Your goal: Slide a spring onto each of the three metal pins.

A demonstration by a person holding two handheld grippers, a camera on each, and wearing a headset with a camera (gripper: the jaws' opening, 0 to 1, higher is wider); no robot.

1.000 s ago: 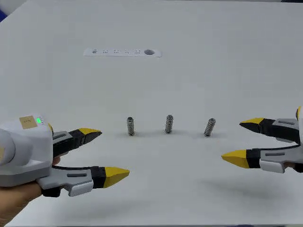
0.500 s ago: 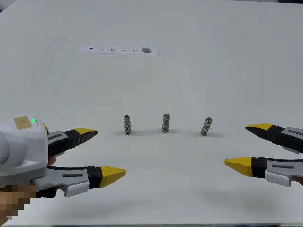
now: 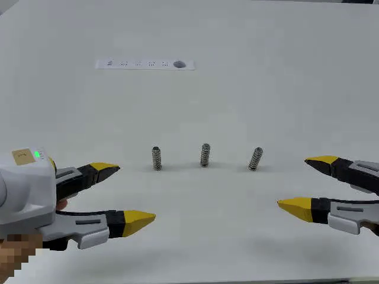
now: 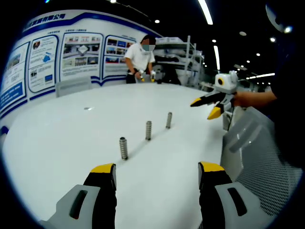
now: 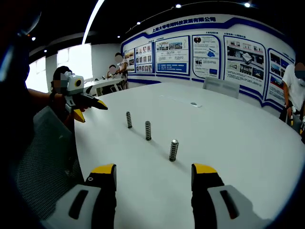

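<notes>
Springs in a row of three on the tabletop, each coiled round its own metal pin: left spring, middle spring, right spring, the last leaning a little; no loose spring seen on the white surface; reads as all three pins loaded, so judged at the closing step of the task. Left hand-held gripper near the left spring and closer to the person, jaws wide apart, holding nothing; right hand-held gripper out past the right spring, likewise gaping and empty; both apart from the row. Calls next, most likely, for no more than a check that each coil sits fully down, perhaps a nudge to straighten the leaning one, then drawing back without brushing the pins. Power strip well behind the row.
</notes>
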